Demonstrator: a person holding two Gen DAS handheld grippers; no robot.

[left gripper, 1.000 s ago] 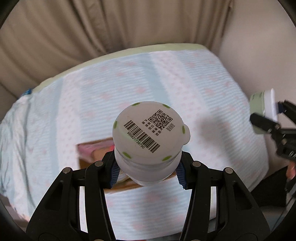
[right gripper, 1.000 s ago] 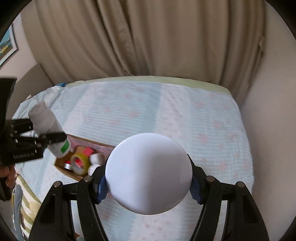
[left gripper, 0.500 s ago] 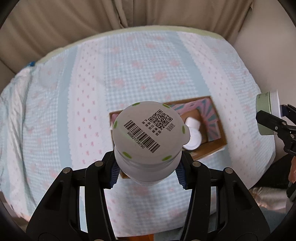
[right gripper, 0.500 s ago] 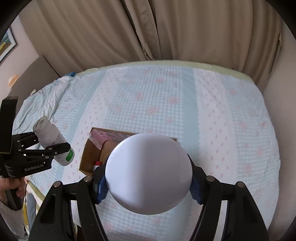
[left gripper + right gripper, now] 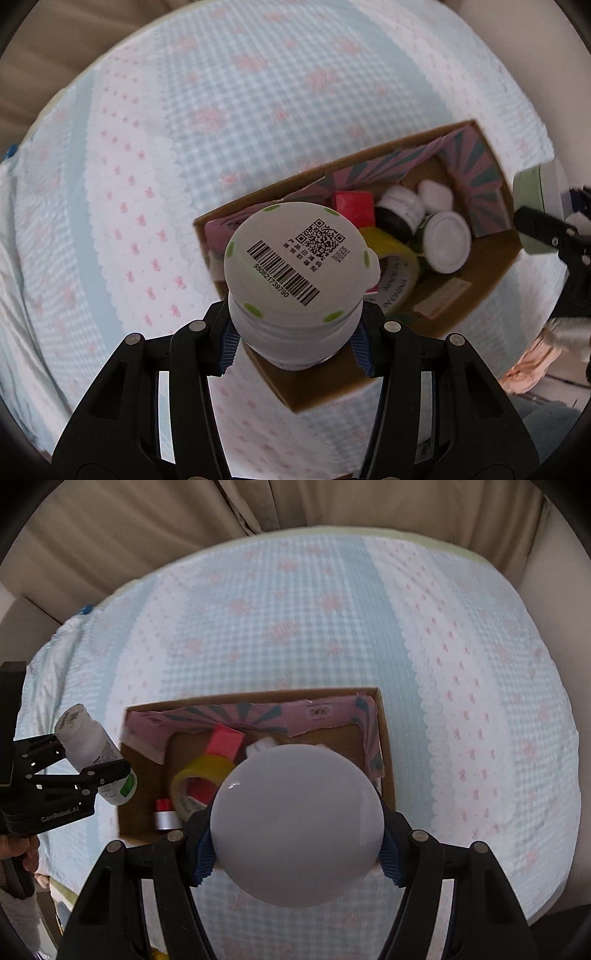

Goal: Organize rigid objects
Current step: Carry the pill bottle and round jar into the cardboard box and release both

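Note:
My left gripper (image 5: 295, 343) is shut on a white bottle (image 5: 295, 254) with a barcode and QR code on its cap, held above the near left end of the cardboard box (image 5: 491, 273). It shows at the left of the right wrist view (image 5: 92, 753). My right gripper (image 5: 295, 853) is shut on a white round-lidded jar (image 5: 297, 823), held above the box (image 5: 386, 746); it shows at the right edge of the left wrist view (image 5: 532, 203). The box holds a yellow tape roll (image 5: 199, 779), a red block (image 5: 225, 742), white-capped jars (image 5: 447, 242) and a small silver can (image 5: 166, 818).
The box sits on a bed with a light blue and white checked cover with pink marks (image 5: 332, 627). Beige curtains (image 5: 184, 517) hang behind the bed. A wall (image 5: 554, 572) runs along the bed's right side. Pink patterned paper (image 5: 258, 712) lines the box.
Both grippers have moved forward and tilted down over the box, which now shows larger with its contents in sight. Both still hold their objects.

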